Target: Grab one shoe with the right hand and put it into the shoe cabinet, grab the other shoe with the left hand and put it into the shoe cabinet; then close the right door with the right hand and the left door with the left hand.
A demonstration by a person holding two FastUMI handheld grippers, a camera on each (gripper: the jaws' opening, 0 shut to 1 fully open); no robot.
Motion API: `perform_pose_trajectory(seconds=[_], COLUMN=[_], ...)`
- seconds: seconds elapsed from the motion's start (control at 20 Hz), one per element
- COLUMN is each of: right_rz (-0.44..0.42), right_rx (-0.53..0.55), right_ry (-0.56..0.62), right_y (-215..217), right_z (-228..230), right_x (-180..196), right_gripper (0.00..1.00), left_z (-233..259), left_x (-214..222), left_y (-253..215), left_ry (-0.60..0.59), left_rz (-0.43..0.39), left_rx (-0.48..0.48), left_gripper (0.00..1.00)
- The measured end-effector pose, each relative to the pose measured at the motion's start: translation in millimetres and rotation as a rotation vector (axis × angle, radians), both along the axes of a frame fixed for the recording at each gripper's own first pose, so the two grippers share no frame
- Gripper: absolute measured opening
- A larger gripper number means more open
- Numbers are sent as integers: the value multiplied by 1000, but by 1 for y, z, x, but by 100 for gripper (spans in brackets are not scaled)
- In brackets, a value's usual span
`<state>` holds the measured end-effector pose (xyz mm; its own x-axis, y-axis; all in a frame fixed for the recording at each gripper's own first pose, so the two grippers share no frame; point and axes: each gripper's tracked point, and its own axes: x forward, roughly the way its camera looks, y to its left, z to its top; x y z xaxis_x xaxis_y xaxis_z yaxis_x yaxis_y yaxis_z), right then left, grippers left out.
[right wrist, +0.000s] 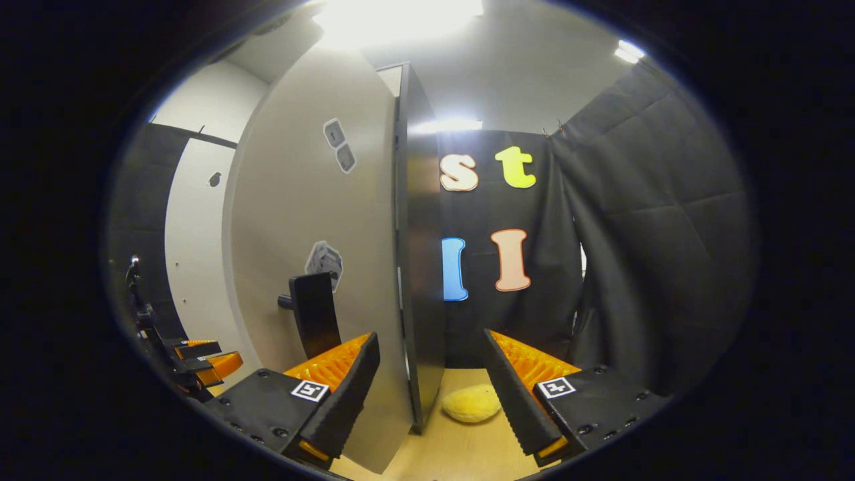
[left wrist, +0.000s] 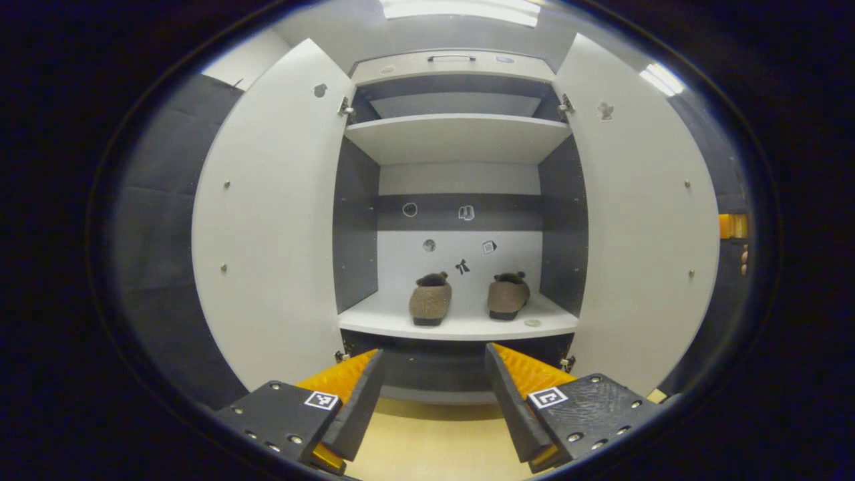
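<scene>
Inside, the cabinet (left wrist: 457,137) stands with both doors swung wide. Two brown shoes (left wrist: 430,299) (left wrist: 507,295) sit side by side on the lower shelf (left wrist: 461,325), toes toward the back wall. The left gripper (left wrist: 434,387) hangs in front of the shelf, fingers spread, holding nothing. The right gripper (right wrist: 431,387) is also wide open, its fingers straddling the edge of the right door (right wrist: 314,220) without touching it. A yellow lump (right wrist: 471,403) lies on the floor (right wrist: 461,454) beyond.
</scene>
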<state>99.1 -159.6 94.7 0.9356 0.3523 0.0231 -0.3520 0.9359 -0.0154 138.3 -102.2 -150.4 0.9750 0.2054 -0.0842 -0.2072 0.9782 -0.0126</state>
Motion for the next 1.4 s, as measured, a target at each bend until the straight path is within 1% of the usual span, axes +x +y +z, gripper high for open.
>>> perform_pose_trajectory(seconds=[0.15, 0.3, 0.45, 0.55, 0.8, 0.85, 0.95, 1.05, 1.1, 1.25, 1.3, 1.35, 1.4], right_rz=[28, 41, 49, 59, 138, 142, 126, 92, 73, 9, -9, -21, -28], right_rx=[46, 49, 43, 46, 87, 100, 115, 106, 96, 74, 74, 77, 81], right_ry=[45, 29, 28, 41, 83, 93, 89, 76, 68, 47, 43, 43, 41], right_y=[20, 39, 59, 76, 132, 141, 153, 154, 152, 146, 146, 147, 150], right_z=[-6, -3, -7, -9, -11, -9, -8, -8, -8, -8, -9, -7, -6], right_x=[0, -8, -9, -11, 5, 8, 10, 10, 9, 11, 12, 13, 13], right_gripper=[97, 98, 98, 98, 98, 98, 98, 98, 98, 98, 98, 98, 98], left_z=[-1, -6, -13, -18, -19, -19, -15, -13, -14, -9, -5, -4, -3], left_x=[-8, -22, -37, -47, -67, -70, -80, -94, -100, -121, -127, -134, -143], left_y=[11, 27, 43, 58, 87, 94, 107, 121, 128, 163, 179, 196, 214], left_ry=[5, 16, 24, 39, 59, 63, 58, 47, 40, -25, -44, -55, -56], left_rz=[23, 49, 73, 94, 113, 120, 130, 137, 128, 122, 138, 163, 197], left_rx=[-10, -19, -80, -94, -75, -78, -82, -85, -89, -97, -89, -74, -59], left_gripper=[87, 87, 87, 87, 87, 87, 87, 87, 87, 87, 90, 87, 86])
